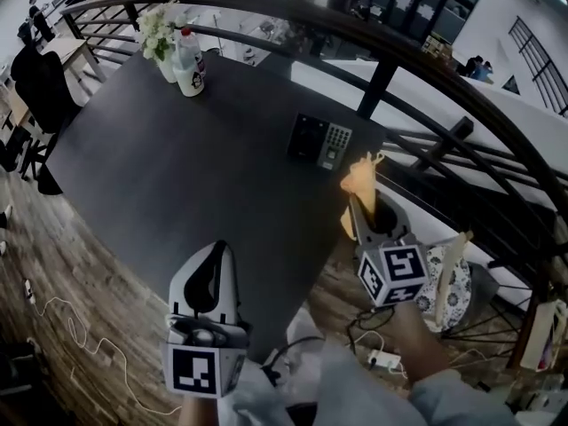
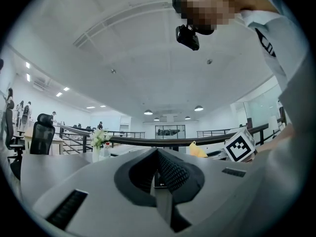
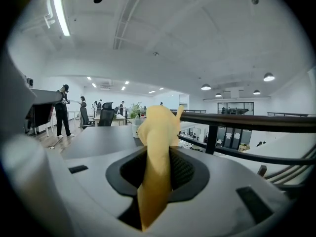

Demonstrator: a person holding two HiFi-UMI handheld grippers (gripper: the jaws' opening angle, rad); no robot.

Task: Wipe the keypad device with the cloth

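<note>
The right gripper (image 1: 366, 213), at the surface's (image 1: 177, 176) right edge, has its jaws clamped on the yellow cloth (image 3: 159, 132), which hides their tips. The left gripper (image 2: 158, 153) hovers over the near edge, jaws together with nothing between them. The keypad device (image 1: 320, 140) lies far right on the surface, apart from the cloth, its dark left half hard to make out.

Bounded by a curved black metal railing (image 3: 256, 122); floored in brown wooden planks (image 1: 89, 264); furnished with a dark matte rectangular bench (image 1: 160, 176) and a black high-backed office chair (image 1: 40, 82); lit by round white ceiling lamps (image 3: 269, 76) and a long strip light (image 3: 60, 15).
</note>
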